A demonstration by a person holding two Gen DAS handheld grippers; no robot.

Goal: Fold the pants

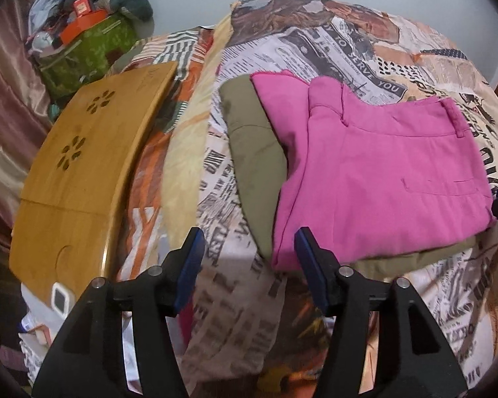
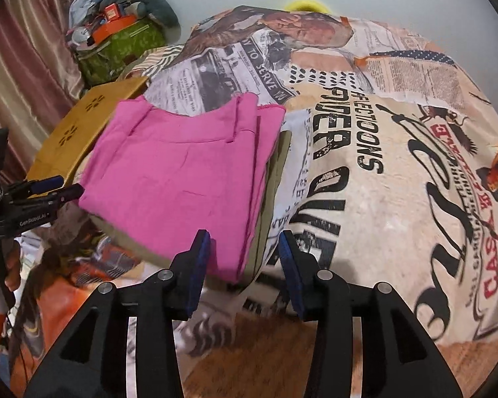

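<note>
Pink pants (image 1: 375,172) lie folded into a compact rectangle on the bed, on top of a folded olive-green garment (image 1: 252,152). My left gripper (image 1: 249,252) is open and empty, its right finger at the pants' near left corner. In the right wrist view the pink pants (image 2: 179,179) lie ahead and to the left. My right gripper (image 2: 244,252) is open and empty over the pants' near right corner and the olive garment (image 2: 269,205). The left gripper (image 2: 54,189) also shows at the pants' left edge.
A newspaper-print bedsheet (image 2: 398,172) covers the bed. A wooden lap tray (image 1: 79,165) lies to the left. A green bag piled with clutter (image 1: 83,39) stands at the back left, beside a pinkish curtain (image 1: 6,106).
</note>
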